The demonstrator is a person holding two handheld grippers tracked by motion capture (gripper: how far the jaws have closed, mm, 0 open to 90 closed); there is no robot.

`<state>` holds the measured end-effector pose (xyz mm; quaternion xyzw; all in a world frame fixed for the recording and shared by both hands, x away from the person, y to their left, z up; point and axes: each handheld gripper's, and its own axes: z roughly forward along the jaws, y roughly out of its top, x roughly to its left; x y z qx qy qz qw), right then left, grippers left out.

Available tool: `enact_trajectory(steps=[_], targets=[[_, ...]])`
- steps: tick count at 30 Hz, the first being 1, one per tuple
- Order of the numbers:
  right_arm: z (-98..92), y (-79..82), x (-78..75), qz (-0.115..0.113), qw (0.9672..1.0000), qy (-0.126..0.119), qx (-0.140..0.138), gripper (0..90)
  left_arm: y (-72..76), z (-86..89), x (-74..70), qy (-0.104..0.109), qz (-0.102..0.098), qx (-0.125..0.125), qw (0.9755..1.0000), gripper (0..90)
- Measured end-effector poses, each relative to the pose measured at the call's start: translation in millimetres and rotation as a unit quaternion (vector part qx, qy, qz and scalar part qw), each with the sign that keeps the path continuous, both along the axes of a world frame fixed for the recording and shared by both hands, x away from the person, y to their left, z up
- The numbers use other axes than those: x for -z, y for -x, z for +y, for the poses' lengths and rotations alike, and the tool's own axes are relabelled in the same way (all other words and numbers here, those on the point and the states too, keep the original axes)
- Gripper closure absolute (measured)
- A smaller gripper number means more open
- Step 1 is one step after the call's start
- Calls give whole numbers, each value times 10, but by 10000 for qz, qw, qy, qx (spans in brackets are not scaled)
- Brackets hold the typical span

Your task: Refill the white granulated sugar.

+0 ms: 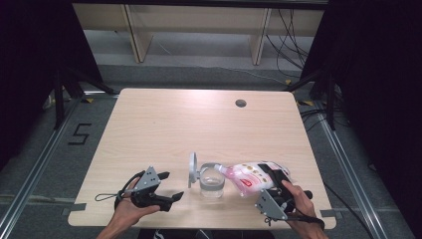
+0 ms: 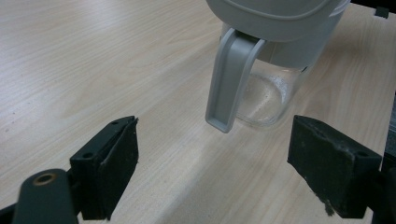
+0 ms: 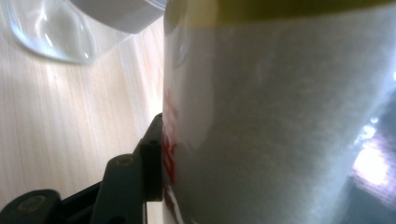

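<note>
A clear glass jar (image 1: 212, 183) stands near the table's front edge, its grey lid (image 1: 192, 169) flipped up at its left. A white and pink pouch (image 1: 251, 175) lies tilted with its narrow end over the jar's mouth, and my right gripper (image 1: 276, 178) is shut on its wide end. In the right gripper view the pouch (image 3: 280, 116) is close up, a black pad (image 3: 152, 158) presses its side, and the jar's glass (image 3: 46, 32) is at top left. My left gripper (image 1: 170, 185) stands open left of the jar. The left gripper view has the jar (image 2: 266, 93) and its grey clasp (image 2: 231, 84) just beyond the wide-apart jaws.
The wooden table (image 1: 164, 124) has a round cable hole (image 1: 241, 103) at the back right. Behind it are shelving legs and cables on the floor. A floor marking (image 1: 79, 133) lies left of the table.
</note>
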<state>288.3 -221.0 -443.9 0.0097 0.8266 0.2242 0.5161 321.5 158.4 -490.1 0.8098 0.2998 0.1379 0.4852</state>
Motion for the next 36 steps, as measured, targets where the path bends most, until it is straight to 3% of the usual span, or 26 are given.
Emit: enact_trajectory(steps=[1,3,5,6,7,8,9,11,12,14,19,20,21,22,25,26,28,30,32,36], targets=[[0,0,0,0,10000,0,0,498,-1,0,-3,-2,-15,44,10000,158],[30,7,-18,-170,9993,328,-92,499,14,-13,0,21,42,-1,10000,158],[51,32,7,-224,9985,491,46,499,13,-12,1,19,41,-3,10000,158],[66,10,-47,-499,9941,951,-168,499,12,-10,0,12,38,-2,10000,158],[66,10,-47,-499,9941,951,-168,499,12,-10,0,12,38,-2,10000,158],[65,35,-12,-401,9959,810,6,500,6,-5,-1,-12,12,22,10000,158],[78,59,14,-429,9947,925,152,500,-7,3,-4,-85,-66,81,9999,158],[99,38,-18,-681,9876,1415,-51,501,11,-15,5,23,44,1,10000,158],[100,45,-8,-685,9875,1422,14,501,8,-16,9,24,28,34,10000,158],[115,42,-17,-780,9841,1597,-28,502,7,-20,12,37,30,38,10000,158],[133,64,-10,-836,9809,1757,29,503,7,-16,9,24,37,29,10000,158],[161,52,-60,-1048,9708,2152,-148,504,6,-19,12,43,33,16,10000,158],[161,52,-60,-1048,9708,2152,-148,504,6,-19,12,43,33,16,10000,158],[159,70,-39,-1012,9728,2081,-64,504,-2,-5,6,-13,15,43,10000,158],[160,89,-42,-1051,9722,2094,11,505,-4,-1,8,6,29,20,10000,158],[175,77,-76,-1137,9651,2355,-107,505,-8,5,4,-57,-13,55,10000,158],[168,89,-49,-1165,9653,2336,-5,506,-7,1,5,-42,-18,57,10000,158],[177,96,-72,-1109,9625,2477,26,507,-6,0,5,-48,-11,52,10000,157],[174,88,-71,-1167,9622,2460,-30,507,-4,-1,6,-44,-13,26,10000,158],[185,76,-108,-1408,9524,2700,-133,508,-1,-9,14,17,57,18,10000,158]])
